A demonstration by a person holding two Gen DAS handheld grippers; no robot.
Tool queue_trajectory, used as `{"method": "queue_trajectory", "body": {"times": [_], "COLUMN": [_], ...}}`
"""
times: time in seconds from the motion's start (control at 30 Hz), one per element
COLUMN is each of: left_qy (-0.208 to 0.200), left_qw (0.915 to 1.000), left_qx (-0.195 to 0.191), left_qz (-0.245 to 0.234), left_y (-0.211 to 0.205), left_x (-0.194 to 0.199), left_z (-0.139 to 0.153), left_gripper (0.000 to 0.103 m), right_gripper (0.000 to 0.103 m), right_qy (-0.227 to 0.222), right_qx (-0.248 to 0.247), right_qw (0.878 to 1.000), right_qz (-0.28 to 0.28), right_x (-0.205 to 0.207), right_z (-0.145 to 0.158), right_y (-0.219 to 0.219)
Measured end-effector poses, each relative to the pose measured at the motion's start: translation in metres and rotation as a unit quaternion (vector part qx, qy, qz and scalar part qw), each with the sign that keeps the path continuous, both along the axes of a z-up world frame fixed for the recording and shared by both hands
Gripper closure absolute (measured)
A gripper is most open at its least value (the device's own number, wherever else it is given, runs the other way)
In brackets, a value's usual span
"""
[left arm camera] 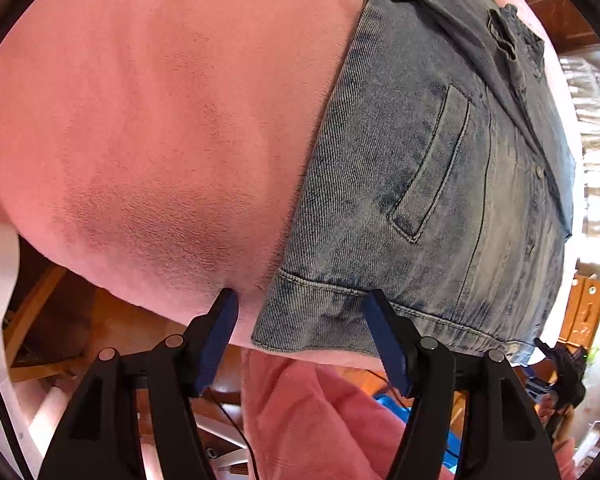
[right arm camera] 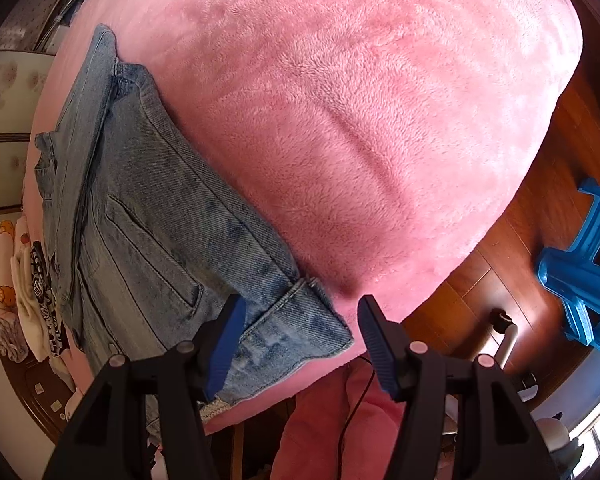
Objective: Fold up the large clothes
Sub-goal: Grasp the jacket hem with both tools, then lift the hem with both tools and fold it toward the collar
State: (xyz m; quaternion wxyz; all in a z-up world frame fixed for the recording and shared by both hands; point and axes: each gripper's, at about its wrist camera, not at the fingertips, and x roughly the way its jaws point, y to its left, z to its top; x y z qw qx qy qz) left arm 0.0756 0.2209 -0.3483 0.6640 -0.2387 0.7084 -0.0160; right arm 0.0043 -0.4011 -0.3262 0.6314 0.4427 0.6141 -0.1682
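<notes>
Left wrist view: the left gripper [left arm camera: 300,320] hangs wide open over the near hem of the denim jacket [left arm camera: 432,184], lying flat on the pink blanket [left arm camera: 148,120].

Right wrist view: the right gripper [right arm camera: 300,322] gapes open too, straddling the jacket's [right arm camera: 148,216] hem corner at the blanket [right arm camera: 360,100] edge, holding nothing.

A bed covered by a fluffy pink fleece blanket [right arm camera: 360,120] is seen. A folded, faded blue denim jacket [right arm camera: 160,240] is laid directly on it, ahead-left of the right gripper [right arm camera: 300,312].

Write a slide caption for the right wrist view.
Open right gripper poised at the hem corner of a denim jacket on a pink fleece blanket.
</notes>
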Motion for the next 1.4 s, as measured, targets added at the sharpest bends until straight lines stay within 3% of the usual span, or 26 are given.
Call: {"method": "queue_trajectory", "body": {"times": [0.3, 0.5, 0.53, 0.57, 0.77, 1.03, 1.23, 1.4], "left_qy": [-0.008, 0.004, 0.005, 0.006, -0.017, -0.046, -0.102, -0.145], "left_qw": [0.9975, 0.9978, 0.9973, 0.9967, 0.9963, 0.9941, 0.9873, 0.9777], "left_qx": [-0.056, -0.024, -0.017, -0.01, 0.039, 0.039, 0.055, 0.052], "left_qz": [0.043, 0.061, 0.071, 0.08, 0.074, 0.09, 0.109, 0.143], "left_y": [0.02, 0.001, -0.001, -0.005, -0.034, -0.046, -0.046, -0.045], "left_x": [0.006, 0.003, 0.003, 0.004, 0.008, 0.021, 0.034, 0.057], "left_z": [-0.017, 0.002, 0.008, 0.014, 0.058, 0.109, 0.162, 0.203], "left_gripper": [0.041, 0.074, 0.087, 0.089, 0.09, 0.092, 0.092, 0.092], "right_gripper": [0.046, 0.063, 0.065, 0.067, 0.079, 0.09, 0.091, 0.092], "right_qy": [0.005, 0.009, 0.009, 0.009, -0.007, -0.064, -0.108, -0.165], "right_qx": [0.006, 0.007, 0.007, 0.006, -0.008, 0.023, 0.026, 0.01], "right_qw": [1.0, 1.0, 1.0, 1.0, 1.0, 0.997, 0.991, 0.983], "right_qz": [0.012, 0.019, 0.014, 0.009, 0.0, 0.029, 0.077, 0.086], "right_x": [0.007, 0.007, 0.006, 0.005, 0.003, 0.012, 0.031, 0.054], "right_z": [-0.014, -0.008, -0.006, -0.004, 0.019, 0.061, 0.105, 0.146], "right_y": [0.011, 0.011, 0.012, 0.012, 0.02, 0.025, 0.027, 0.023]}}
